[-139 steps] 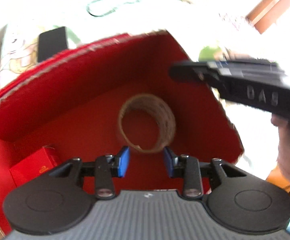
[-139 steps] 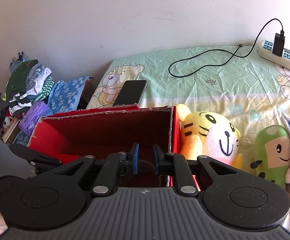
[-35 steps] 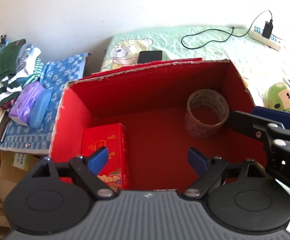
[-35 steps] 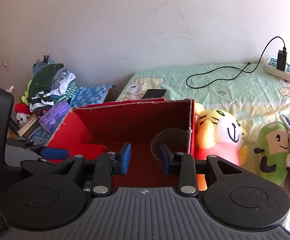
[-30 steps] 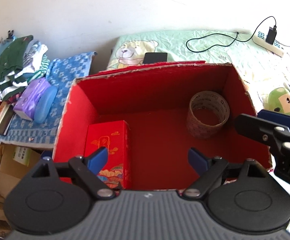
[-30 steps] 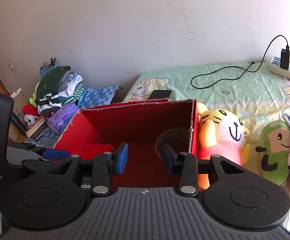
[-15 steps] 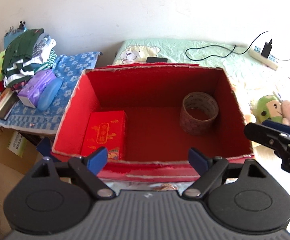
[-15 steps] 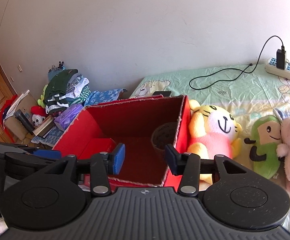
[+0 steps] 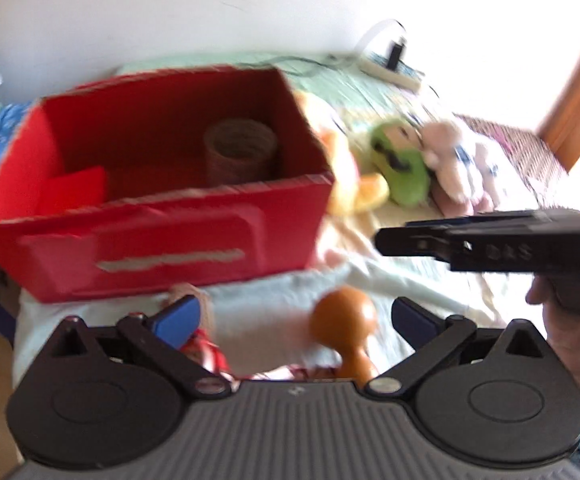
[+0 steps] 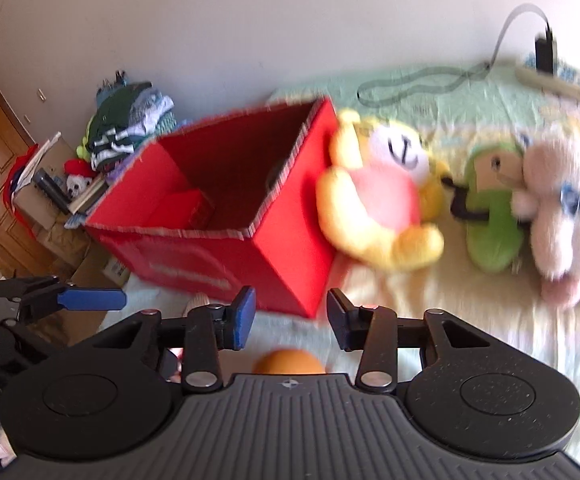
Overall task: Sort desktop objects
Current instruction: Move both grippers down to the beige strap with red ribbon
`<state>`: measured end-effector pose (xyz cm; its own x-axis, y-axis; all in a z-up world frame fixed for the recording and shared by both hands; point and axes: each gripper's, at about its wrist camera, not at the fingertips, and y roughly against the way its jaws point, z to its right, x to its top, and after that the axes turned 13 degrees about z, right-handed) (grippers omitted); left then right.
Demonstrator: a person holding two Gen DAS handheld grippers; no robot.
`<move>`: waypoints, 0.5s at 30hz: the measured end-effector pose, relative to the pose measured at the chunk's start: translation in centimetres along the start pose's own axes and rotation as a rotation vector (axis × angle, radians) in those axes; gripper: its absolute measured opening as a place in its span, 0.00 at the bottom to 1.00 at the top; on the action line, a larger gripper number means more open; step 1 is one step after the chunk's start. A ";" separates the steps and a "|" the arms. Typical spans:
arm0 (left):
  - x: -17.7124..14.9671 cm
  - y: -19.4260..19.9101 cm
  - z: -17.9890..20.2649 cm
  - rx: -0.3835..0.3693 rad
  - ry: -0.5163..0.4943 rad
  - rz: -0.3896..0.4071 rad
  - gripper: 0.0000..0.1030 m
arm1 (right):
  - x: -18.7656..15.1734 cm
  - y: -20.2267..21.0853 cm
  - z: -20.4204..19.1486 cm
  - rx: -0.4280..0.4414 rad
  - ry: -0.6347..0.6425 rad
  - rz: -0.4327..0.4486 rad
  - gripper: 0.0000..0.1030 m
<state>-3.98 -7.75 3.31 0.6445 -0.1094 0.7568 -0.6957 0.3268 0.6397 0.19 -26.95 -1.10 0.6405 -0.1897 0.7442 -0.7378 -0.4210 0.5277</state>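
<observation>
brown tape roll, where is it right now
The brown tape roll stands inside the red cardboard box, toward its right wall in the left wrist view, with the small red packet lying at the opposite, left end.

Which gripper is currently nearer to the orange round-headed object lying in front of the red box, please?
Left, as far as the blur allows. The left gripper has the orange round-headed object between its open fingers, untouched. The right gripper is just beyond it, over its top edge.

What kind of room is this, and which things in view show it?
Probably a bedroom: a bed with a green cartoon sheet, plush toys such as the yellow tiger on it, and folded clothes piled by the wall.
</observation>
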 end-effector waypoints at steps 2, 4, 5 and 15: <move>-0.6 -0.9 0.6 -0.033 -0.007 -0.043 0.98 | -0.6 -0.2 0.8 0.007 -0.055 -0.041 0.35; -1.1 -1.5 0.5 -0.068 0.030 -0.080 0.98 | -0.9 -0.3 1.4 0.008 -0.094 -0.066 0.34; -1.4 -1.7 0.4 -0.068 0.053 -0.086 0.98 | -1.2 -0.3 1.5 0.008 -0.104 -0.076 0.33; -1.9 -0.9 -2.0 0.024 0.132 -0.044 0.96 | -2.4 -0.8 2.3 0.047 -0.145 -0.155 0.33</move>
<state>-4.00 -5.98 1.03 0.7097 0.0021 0.7045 -0.6721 0.3017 0.6762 -0.28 -28.21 -4.31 0.7721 -0.2433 0.5870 -0.6193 -0.4954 0.6092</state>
